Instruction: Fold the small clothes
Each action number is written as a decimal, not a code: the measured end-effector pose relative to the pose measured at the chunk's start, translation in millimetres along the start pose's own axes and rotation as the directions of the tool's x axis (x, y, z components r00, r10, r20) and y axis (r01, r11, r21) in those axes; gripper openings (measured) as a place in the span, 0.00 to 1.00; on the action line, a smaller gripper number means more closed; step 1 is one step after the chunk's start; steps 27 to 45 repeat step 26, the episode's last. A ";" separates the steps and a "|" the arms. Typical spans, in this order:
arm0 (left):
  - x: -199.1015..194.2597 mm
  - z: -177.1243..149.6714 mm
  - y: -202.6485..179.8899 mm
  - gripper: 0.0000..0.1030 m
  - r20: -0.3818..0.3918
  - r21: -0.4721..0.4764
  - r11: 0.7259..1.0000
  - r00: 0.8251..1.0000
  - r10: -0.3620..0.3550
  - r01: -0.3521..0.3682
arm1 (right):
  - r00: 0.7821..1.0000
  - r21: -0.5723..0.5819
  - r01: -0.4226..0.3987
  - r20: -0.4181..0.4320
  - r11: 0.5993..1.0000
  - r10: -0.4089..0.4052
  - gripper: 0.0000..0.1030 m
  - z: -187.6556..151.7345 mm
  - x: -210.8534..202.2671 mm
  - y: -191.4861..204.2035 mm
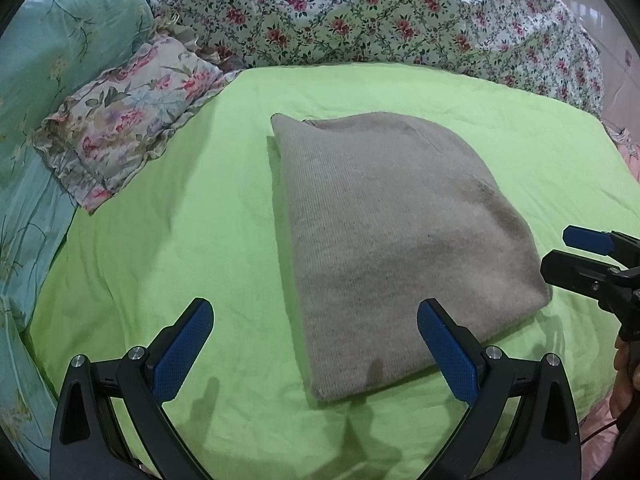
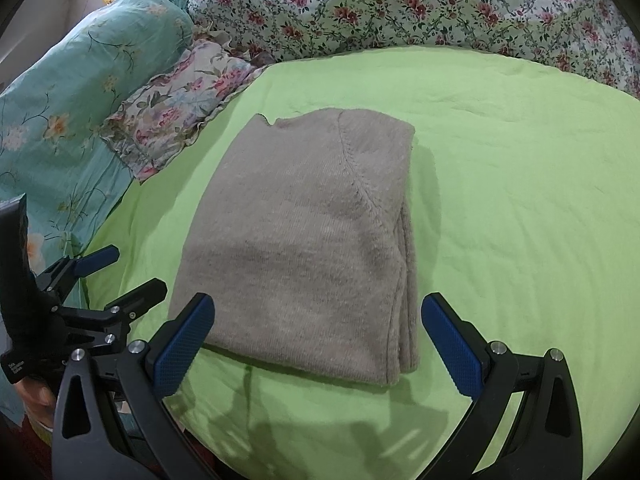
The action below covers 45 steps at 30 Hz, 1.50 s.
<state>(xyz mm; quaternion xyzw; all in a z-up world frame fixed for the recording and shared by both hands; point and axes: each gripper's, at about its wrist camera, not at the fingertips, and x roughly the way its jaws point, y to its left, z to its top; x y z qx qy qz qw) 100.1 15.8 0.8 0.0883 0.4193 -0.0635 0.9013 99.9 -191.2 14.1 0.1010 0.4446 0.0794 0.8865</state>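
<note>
Both grippers, left gripper (image 1: 316, 344) and right gripper (image 2: 318, 340), are hovering wide apart, holding nothing. Folded grey knit sweater (image 2: 304, 248) is lying on the green bedsheet (image 2: 520, 200); soft, light, probably floppy, best pinched at its layered edge.

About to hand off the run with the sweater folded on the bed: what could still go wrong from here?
1. The sweater has loose stacked edges on one side; a nudge from the open right claw could spill the layers.
2. The open left claw sits close over the near edge and could snag the knit when it moves.
3. The soft green sheet may let the fold sag.
</note>
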 end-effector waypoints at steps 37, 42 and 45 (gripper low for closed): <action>12.8 13.4 2.1 0.99 0.013 0.001 1.000 1.000 0.013 -0.013 | 1.000 0.020 -0.012 -0.009 1.000 0.013 1.00 10.9 12.8 -6.6; 12.8 13.4 2.1 0.99 0.013 0.001 1.000 1.000 0.013 -0.013 | 1.000 0.020 -0.012 -0.009 1.000 0.013 1.00 10.9 12.8 -6.6; 12.8 13.4 2.1 0.99 0.013 0.001 1.000 1.000 0.013 -0.013 | 1.000 0.020 -0.012 -0.009 1.000 0.013 1.00 10.9 12.8 -6.6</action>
